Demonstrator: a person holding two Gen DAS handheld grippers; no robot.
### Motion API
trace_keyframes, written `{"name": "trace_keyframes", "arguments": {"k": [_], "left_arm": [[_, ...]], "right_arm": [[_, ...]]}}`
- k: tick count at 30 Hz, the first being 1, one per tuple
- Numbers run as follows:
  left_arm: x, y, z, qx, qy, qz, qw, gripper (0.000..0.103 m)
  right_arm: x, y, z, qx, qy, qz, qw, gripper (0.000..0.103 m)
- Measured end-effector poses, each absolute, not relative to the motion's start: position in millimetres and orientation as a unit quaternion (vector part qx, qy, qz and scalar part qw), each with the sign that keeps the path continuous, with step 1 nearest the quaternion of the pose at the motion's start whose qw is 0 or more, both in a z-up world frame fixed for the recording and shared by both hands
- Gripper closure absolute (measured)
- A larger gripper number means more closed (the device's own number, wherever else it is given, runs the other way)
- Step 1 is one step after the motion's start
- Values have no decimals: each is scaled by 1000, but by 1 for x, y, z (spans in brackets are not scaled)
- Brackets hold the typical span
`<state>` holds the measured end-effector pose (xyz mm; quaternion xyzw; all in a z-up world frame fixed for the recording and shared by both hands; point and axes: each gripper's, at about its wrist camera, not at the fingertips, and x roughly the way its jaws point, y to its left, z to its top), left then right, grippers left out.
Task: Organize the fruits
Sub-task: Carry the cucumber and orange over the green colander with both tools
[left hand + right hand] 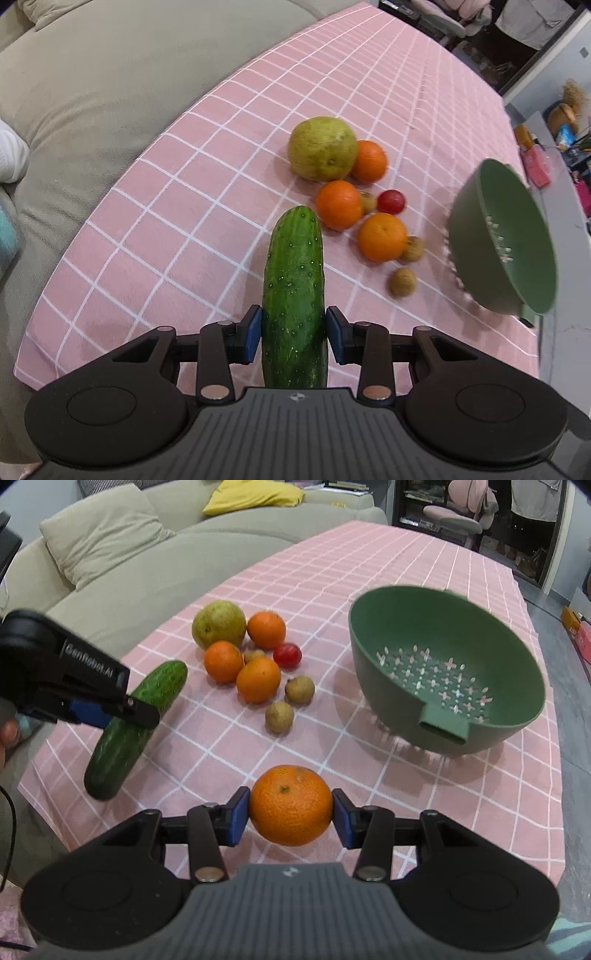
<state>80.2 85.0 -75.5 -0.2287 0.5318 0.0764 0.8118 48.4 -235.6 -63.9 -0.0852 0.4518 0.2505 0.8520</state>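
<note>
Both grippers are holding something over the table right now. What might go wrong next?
The long green cucumber is pinched near one end by the left gripper, so it may swing or slip. The round orange in the right gripper could pop out and roll. Dropping either could scatter the loose fruit beside the green plastic colander.

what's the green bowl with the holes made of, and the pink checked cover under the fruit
Green bowl: likely moulded plastic, matte; uniform colour, cross-shaped drain holes, a moulded handle tab. Pink checked cover: probably woven cloth, matte; it drapes over the table edge, though coated fabric cannot be ruled out.
</note>
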Motion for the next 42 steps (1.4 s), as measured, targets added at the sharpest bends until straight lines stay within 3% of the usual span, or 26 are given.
{"name": "trace_keyframes", "arguments": {"k": [12, 21, 29, 42], "left_arm": [[75, 66, -11, -248, 470, -5, 847, 61], [132, 8, 26, -223, 460, -92, 855, 61], [197, -37, 3, -165, 488, -134, 847, 61], [238, -62, -52, -122, 540, -128, 823, 61]], "right_arm": [[45, -264, 1, -57, 380, 255, 887, 59], [78, -284, 30, -72, 353, 238, 902, 59], [142, -294, 16, -103, 386, 210, 892, 59], [212, -294, -42, -131, 472, 207, 847, 59]]}}
